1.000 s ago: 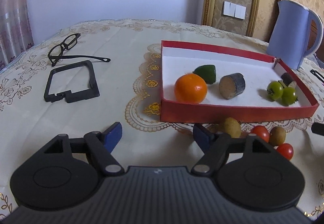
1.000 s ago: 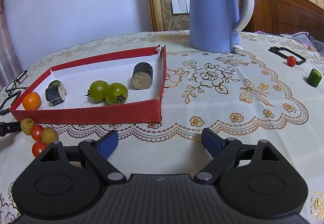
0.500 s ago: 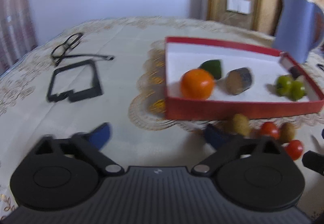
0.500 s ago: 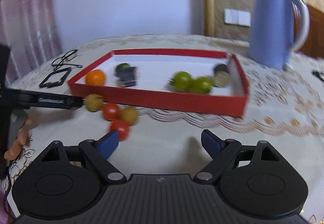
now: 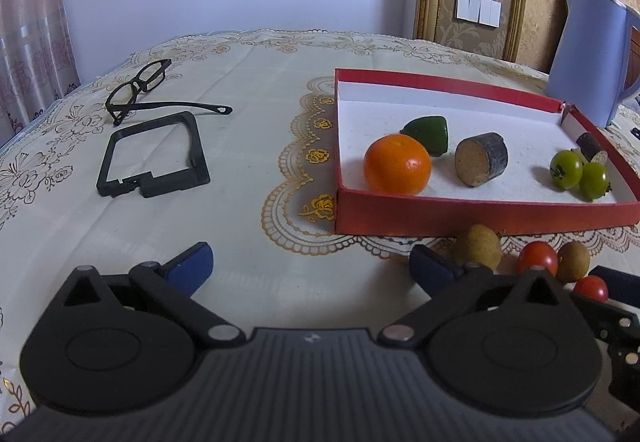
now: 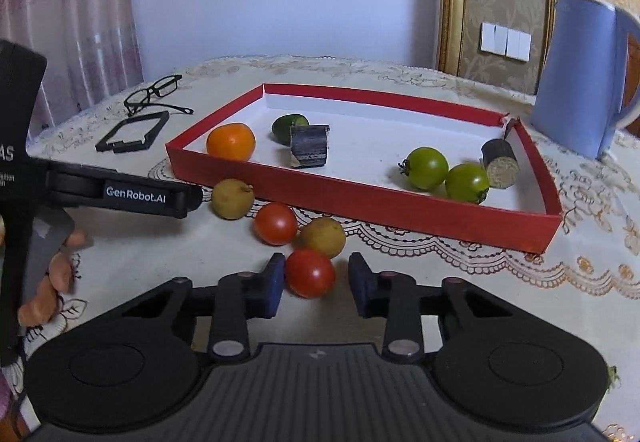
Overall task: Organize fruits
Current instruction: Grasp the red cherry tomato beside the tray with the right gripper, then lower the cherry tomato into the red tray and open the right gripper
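A red tray (image 6: pixel 400 218) (image 5: pixel 480 216) holds an orange (image 6: pixel 231 141) (image 5: pixel 397 163), two green tomatoes (image 6: pixel 428 167), a green piece and two dark cut cylinders (image 6: pixel 309 145). In front of the tray lie two red tomatoes and two brown-yellow fruits (image 6: pixel 322 236). My right gripper (image 6: pixel 316 284) is open with its fingers either side of the near red tomato (image 6: pixel 310 272), left pad close to it. My left gripper (image 5: pixel 308 270) is open and empty, its right finger beside a brown fruit (image 5: pixel 477 245).
A blue kettle (image 6: pixel 580 78) stands behind the tray's right end. Black glasses (image 5: pixel 138 88) and a black square frame (image 5: pixel 154 156) lie on the tablecloth to the left. The left gripper's arm (image 6: pixel 120 194) reaches in from the left in the right wrist view.
My right gripper swung left from the open tablecloth to the loose fruits and narrowed around the near red tomato. My left gripper shifted only slightly.
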Demonstrator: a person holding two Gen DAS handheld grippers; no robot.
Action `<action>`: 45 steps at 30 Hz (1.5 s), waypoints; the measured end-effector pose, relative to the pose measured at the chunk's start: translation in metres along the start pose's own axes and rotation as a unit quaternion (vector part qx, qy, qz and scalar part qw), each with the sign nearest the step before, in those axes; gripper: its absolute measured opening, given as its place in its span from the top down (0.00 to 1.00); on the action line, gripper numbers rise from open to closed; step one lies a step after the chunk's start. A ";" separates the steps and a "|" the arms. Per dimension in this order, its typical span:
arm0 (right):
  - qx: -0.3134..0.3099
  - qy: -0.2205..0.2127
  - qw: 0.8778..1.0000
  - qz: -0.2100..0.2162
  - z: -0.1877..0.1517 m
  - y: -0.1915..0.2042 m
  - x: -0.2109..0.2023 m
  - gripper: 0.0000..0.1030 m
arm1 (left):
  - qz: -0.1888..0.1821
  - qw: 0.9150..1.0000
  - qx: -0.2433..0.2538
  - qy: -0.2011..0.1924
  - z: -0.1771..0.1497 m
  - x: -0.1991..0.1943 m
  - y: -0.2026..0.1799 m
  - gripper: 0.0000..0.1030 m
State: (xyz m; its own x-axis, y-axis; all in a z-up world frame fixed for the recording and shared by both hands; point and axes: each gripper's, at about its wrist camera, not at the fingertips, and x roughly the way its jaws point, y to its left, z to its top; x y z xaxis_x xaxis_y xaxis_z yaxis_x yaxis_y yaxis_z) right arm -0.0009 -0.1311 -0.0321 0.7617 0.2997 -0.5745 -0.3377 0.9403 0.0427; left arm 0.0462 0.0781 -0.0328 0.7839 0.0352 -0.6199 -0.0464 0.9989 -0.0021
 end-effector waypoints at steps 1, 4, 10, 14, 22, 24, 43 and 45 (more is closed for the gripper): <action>-0.001 -0.001 1.000 0.001 0.000 0.000 -0.001 0.73 | 0.000 1.000 0.000 0.000 0.000 0.000 0.000 0.00; 0.008 -0.004 1.000 0.005 -0.001 -0.001 -0.003 0.75 | 0.000 1.000 0.000 0.000 0.000 0.000 0.000 0.00; 0.032 -0.016 0.999 0.004 -0.006 -0.012 -0.012 0.75 | 0.000 1.000 0.000 0.000 0.000 0.000 0.000 0.00; 0.047 -0.034 0.998 -0.010 -0.007 -0.029 -0.023 0.75 | 0.000 1.000 0.000 0.000 0.000 0.000 0.000 0.00; 0.082 -0.074 0.991 -0.074 0.021 -0.085 -0.029 0.75 | 0.000 1.000 0.000 0.000 0.000 0.000 0.000 0.00; 0.077 -0.073 0.990 -0.093 0.028 -0.092 -0.021 0.75 | 0.000 1.000 0.000 0.000 0.000 0.000 0.000 0.00; 0.061 -0.022 0.989 -0.129 0.037 -0.107 0.036 0.76 | 0.000 1.000 0.000 0.000 0.000 0.000 0.000 0.00; 0.061 -0.022 0.990 -0.129 0.037 -0.107 0.036 0.75 | 0.000 1.000 0.000 0.000 0.000 0.000 0.000 0.00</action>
State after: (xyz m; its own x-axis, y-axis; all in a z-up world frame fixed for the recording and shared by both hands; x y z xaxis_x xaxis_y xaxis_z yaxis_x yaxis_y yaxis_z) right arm 0.0830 -0.2152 -0.0274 0.8385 0.0516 -0.5425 -0.0615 0.9981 -0.0001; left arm 0.0461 0.0784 -0.0328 0.7838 0.0352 -0.6200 -0.0463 0.9989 -0.0019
